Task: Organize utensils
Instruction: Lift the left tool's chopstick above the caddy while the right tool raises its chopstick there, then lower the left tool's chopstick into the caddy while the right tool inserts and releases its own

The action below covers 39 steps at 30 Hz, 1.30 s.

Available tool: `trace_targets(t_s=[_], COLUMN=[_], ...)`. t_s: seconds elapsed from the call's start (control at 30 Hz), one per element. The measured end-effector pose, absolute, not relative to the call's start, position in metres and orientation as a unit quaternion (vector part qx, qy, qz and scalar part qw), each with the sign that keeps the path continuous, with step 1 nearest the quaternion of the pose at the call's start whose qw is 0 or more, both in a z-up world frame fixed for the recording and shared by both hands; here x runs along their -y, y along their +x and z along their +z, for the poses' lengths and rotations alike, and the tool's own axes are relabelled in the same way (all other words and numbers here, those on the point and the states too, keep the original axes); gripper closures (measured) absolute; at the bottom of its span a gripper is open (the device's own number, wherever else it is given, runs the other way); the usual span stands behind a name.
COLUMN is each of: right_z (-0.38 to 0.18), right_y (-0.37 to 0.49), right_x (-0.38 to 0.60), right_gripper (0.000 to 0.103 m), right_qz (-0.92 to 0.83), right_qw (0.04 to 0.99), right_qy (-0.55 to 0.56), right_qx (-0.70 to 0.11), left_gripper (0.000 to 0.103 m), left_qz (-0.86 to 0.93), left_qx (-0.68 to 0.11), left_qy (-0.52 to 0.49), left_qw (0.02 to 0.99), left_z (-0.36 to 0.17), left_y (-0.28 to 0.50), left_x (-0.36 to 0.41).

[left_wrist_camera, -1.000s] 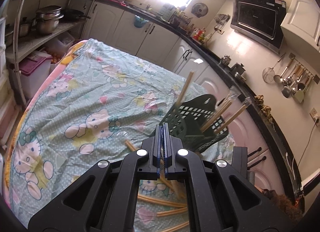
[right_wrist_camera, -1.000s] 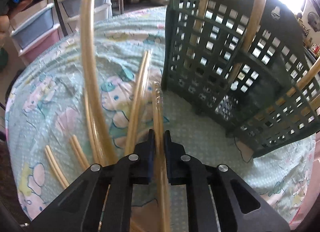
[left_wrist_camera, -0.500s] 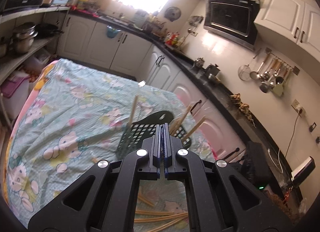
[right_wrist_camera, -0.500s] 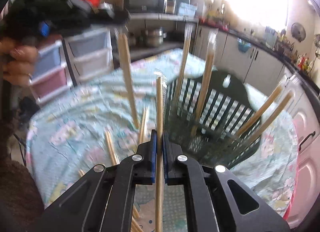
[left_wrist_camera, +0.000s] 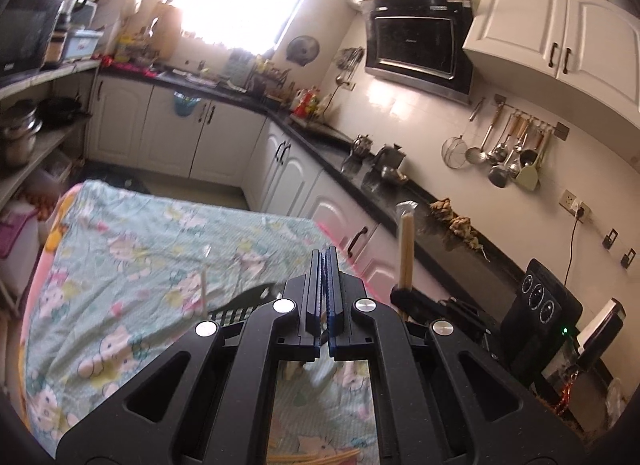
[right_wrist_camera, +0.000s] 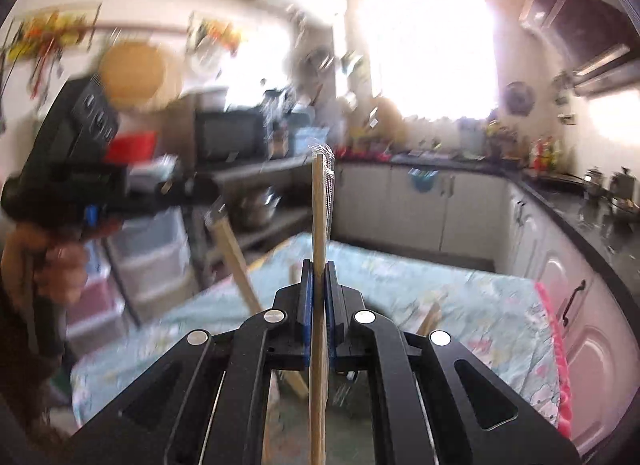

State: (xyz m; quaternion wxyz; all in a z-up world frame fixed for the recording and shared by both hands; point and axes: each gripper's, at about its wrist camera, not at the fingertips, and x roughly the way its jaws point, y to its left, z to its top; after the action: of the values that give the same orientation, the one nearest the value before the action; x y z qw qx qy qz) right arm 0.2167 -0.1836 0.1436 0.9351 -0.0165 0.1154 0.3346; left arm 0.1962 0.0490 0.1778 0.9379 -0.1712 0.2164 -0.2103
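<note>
My right gripper (right_wrist_camera: 319,265) is shut on a wrapped pair of wooden chopsticks (right_wrist_camera: 319,201) that stands upright, high above the table; it also shows in the left wrist view (left_wrist_camera: 407,249). My left gripper (left_wrist_camera: 325,255) is shut and empty, raised above the table. The dark green utensil basket (left_wrist_camera: 248,297) peeks from behind the left gripper, with one chopstick (left_wrist_camera: 203,289) standing in it. More chopsticks (left_wrist_camera: 320,455) lie on the cloth below. In the right wrist view other chopsticks (right_wrist_camera: 236,257) lean up from below, blurred.
The table has a pale green cartoon-print cloth (left_wrist_camera: 132,249). White cabinets and a black counter (left_wrist_camera: 360,181) run behind and to the right. Shelves with pots (left_wrist_camera: 16,137) stand at left. The hand on the left gripper (right_wrist_camera: 60,265) shows at left.
Both grippers have risen and tilted up, away from the table. The right one lifted its chopsticks from the cloth to upright. The basket has dropped almost out of both views.
</note>
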Motion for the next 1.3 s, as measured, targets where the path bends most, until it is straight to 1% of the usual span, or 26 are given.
trace_targets(t_s=[0.13,0.37,0.57,0.73,0.97,1.3], right_z=[0.152,0.156,0.15,0.139,0.116,0.079], right_y=[0.229,0.252,0.275,0.291,0.306,0.324], right_x=[0.197,0.197,0.188,0.173,0.162,0.156], right_gripper=[0.097,0.097,0.097,0.097,0.097,0.097], right_qz=[0.313,0.279,0.251,0.224,0.202,0.181], right_qw=[0.946,0.959,0.967,0.974,0.979,0.983], right_qy=[0.014,0.032,0.038,0.019,0.015,0.007], right_qx=[-0.088,-0.041,-0.007,0.011,0.009,-0.019], left_gripper=[0.103,0.103,0.103,0.103,0.103,0.103], left_qz=[-0.214,-0.202,-0.18,-0.163,-0.159,-0.156], left_qx=[-0.205,-0.195,-0.194,-0.202,-0.215,-0.238], left_qy=[-0.166,-0.153,-0.14,-0.13,-0.13,-0.151], left_qw=[0.941,0.947,0.954,0.957,0.955,0.947], left_z=[0.192,0.206,0.203,0.191,0.173,0.141], left_y=[0.2,0.211,0.222,0.232,0.242,0.254], left_x=[-0.043,-0.04,-0.043,-0.043,-0.041,-0.045])
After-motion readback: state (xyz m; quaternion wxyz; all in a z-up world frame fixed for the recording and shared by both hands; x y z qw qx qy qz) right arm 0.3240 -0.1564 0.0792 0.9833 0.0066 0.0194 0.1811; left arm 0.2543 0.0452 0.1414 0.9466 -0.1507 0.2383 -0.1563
